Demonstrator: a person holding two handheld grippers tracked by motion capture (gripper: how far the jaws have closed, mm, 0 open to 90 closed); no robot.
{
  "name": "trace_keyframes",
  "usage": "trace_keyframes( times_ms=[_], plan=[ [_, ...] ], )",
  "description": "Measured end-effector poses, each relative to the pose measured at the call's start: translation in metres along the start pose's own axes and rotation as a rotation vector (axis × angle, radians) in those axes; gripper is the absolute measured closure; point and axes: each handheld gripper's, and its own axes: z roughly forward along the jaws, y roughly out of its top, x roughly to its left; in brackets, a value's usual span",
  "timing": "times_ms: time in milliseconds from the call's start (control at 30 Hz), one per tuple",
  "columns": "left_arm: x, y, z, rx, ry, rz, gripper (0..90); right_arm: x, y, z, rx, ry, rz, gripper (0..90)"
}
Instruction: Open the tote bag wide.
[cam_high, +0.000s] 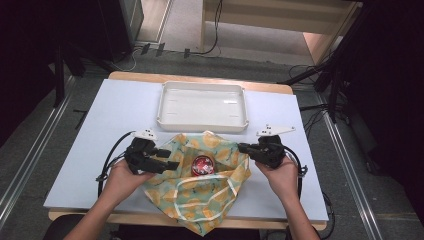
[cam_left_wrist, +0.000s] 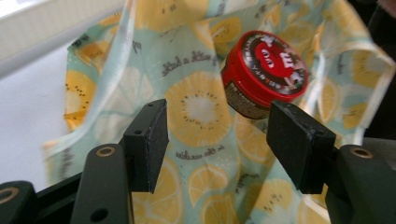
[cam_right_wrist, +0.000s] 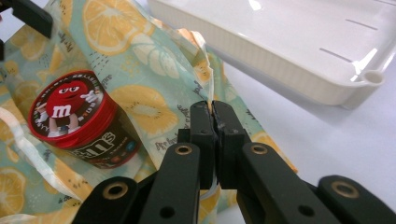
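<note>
Looks like a lab or recording studio setup, not anyone's home. The white worktop stands on grey carpet, with metal floor rails down both sides, black cables trailing over the floor, and dark equipment stands crowding around it. A pale wooden bench stands behind.

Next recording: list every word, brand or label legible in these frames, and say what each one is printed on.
"m": white letter on the red character on the candy tub's lid.
"m" lettering, partly legible: side of the candy tub; the small print beside it is too small to read.
"with a little": script on the lemon-print cloth bag, roughly read; its other script lines are blurred.
Ring of text round the lid: too small to read.
</note>
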Motion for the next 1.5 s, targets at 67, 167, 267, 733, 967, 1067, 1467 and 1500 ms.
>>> trace_keyframes(
  times_ms=[67,167,267,733,967,1067,1467,1500],
  plan=[
    [0.001,0.001,0.01,0.012,-0.005,-0.001,39.5,0.0,0.0,-0.001,0.001,-0.002,-0.002,89.0],
    [0.002,0.002,0.017,0.02,-0.009,-0.005,39.5,0.001,-0.001,-0.001,-0.001,-0.003,-0.001,89.0],
    [0.005,0.004,0.03,0.054,0.01,-0.009,41.9,0.003,-0.001,-0.002,-0.004,-0.003,0.003,89.0],
    [0.024,0.013,0.036,0.113,0.021,-0.016,90.0,-0.004,-0.006,-0.005,-0.001,-0.021,0.003,89.3],
    [0.038,0.024,0.015,0.035,0.049,-0.044,90.0,-0.015,-0.008,-0.004,0.001,-0.047,0.025,90.0],
    [0.047,0.027,0.002,-0.004,0.075,-0.06,90.0,-0.018,-0.01,-0.004,0.011,-0.066,0.032,90.0],
    [0.045,0.029,0.01,0.006,0.044,-0.068,90.0,-0.013,-0.008,-0.007,-0.038,-0.071,0.017,76.2],
    [0.045,0.03,0.011,0.011,0.043,-0.063,90.0,-0.01,-0.006,-0.01,-0.054,-0.068,0.015,75.4]
  ],
)
